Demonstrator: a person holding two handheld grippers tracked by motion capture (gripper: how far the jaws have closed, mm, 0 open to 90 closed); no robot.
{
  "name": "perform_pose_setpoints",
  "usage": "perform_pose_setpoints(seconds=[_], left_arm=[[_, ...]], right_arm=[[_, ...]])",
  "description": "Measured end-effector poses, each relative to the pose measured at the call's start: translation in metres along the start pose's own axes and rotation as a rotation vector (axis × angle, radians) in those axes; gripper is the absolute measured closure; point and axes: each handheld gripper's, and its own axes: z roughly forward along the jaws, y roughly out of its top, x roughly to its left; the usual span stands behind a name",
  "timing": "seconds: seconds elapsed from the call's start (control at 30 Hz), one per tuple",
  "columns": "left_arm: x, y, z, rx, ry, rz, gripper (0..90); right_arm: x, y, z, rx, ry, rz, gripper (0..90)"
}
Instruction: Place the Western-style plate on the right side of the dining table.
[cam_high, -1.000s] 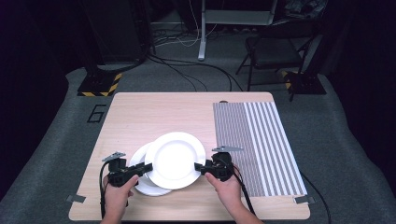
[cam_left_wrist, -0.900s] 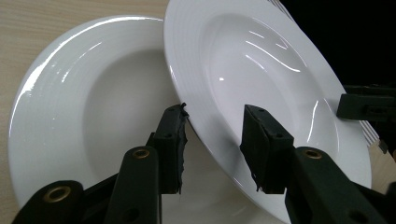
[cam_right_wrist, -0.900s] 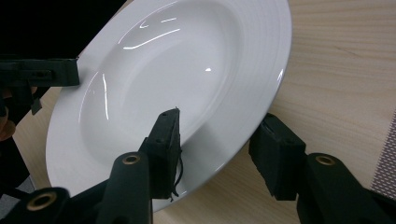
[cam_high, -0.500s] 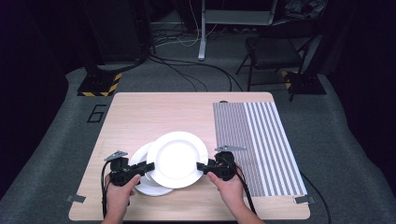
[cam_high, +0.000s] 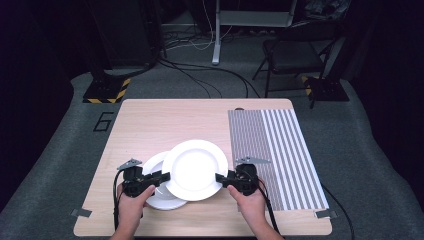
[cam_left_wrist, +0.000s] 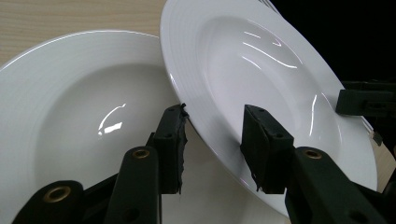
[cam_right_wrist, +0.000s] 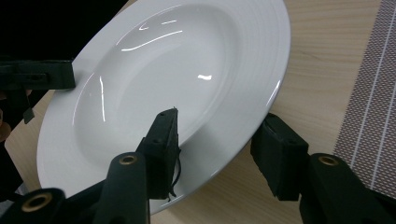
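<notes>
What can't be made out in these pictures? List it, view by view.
- High view: much of the lower plate lies hidden under the upper plate.
- Left gripper view: whether the two plates touch; the upper plate's rim covers that spot.
- High view: the fingers of the left gripper and right gripper are too small to judge their grip.

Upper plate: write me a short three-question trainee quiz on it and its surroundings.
1. True or false: the upper plate has its rim between the jaws of both the left tongs and the right tongs.
2. What lies on the table's right side? A striped placemat; B folded towel; C tray.
3. How many white plates are there?
Key: 1 true; 2 A; 3 two, the upper plate overlapping a lower plate.
</notes>
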Motion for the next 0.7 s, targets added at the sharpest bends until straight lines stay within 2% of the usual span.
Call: perform_pose_setpoints(seconds=[0.33, 0.4, 0.47, 0.5, 0.7], left_arm=[[-0.004, 0.005, 0.01, 0.016, -0.028, 0.022, 60.1], [-0.006, 0.007, 0.015, 0.02, -0.039, 0.044, 60.3], [-0.007, 0.007, 0.016, 0.022, -0.043, 0.033, 60.3], [-0.009, 0.009, 0.019, 0.028, -0.053, 0.046, 60.3], [-0.013, 0.012, 0.027, 0.044, -0.073, 0.056, 60.3]], right_arm=[[-0.004, -0.004, -0.009, -0.024, -0.017, 0.014, 51.5], [-0.005, -0.005, -0.014, -0.029, -0.026, 0.026, 51.5], [-0.007, -0.006, -0.016, -0.033, -0.032, 0.026, 51.5], [-0.008, -0.007, -0.018, -0.035, -0.037, 0.036, 51.5], [-0.012, -0.011, -0.024, -0.046, -0.053, 0.046, 51.5]])
